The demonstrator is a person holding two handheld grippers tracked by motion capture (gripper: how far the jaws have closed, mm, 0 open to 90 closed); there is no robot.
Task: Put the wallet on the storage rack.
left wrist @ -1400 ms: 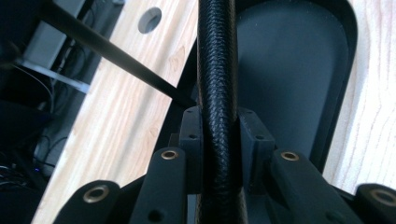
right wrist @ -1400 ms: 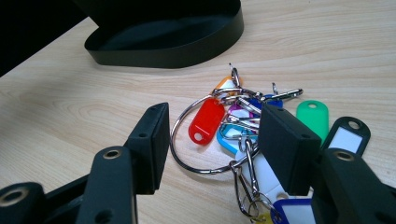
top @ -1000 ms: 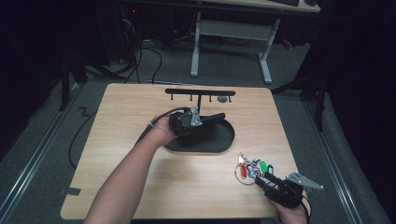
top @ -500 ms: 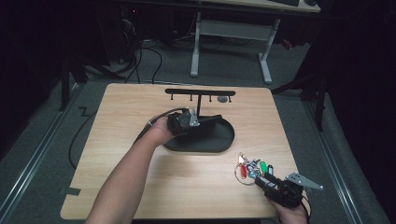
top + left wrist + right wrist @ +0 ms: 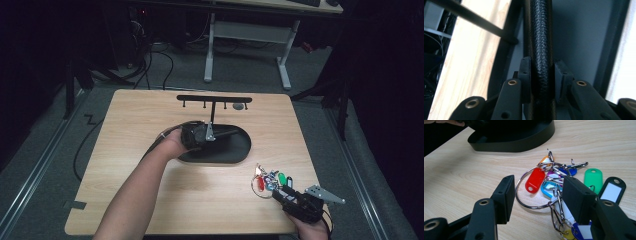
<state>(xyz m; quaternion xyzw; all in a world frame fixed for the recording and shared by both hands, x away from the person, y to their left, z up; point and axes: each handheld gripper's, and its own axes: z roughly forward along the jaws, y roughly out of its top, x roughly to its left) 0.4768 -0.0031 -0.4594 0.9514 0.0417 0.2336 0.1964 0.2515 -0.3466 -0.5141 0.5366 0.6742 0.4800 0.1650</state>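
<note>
While the left gripper point(image 5: 541, 82) has its jaws closed on a black, leather-textured post point(image 5: 541, 37) at frame centre, the right gripper point(image 5: 536, 195) stands wide open, gripping nothing, its jaws straddling a key ring bunch point(image 5: 556, 182) on the wooden table point(image 5: 130, 130) at lower right of the high view. The post rises from an oval black tray point(image 5: 235, 150) at mid-table and looks stiff and grippy. The keys look light, loose and jangly; the big steel ring point(image 5: 524, 195) seems the surest hold, thin and slippery though it is.
</note>
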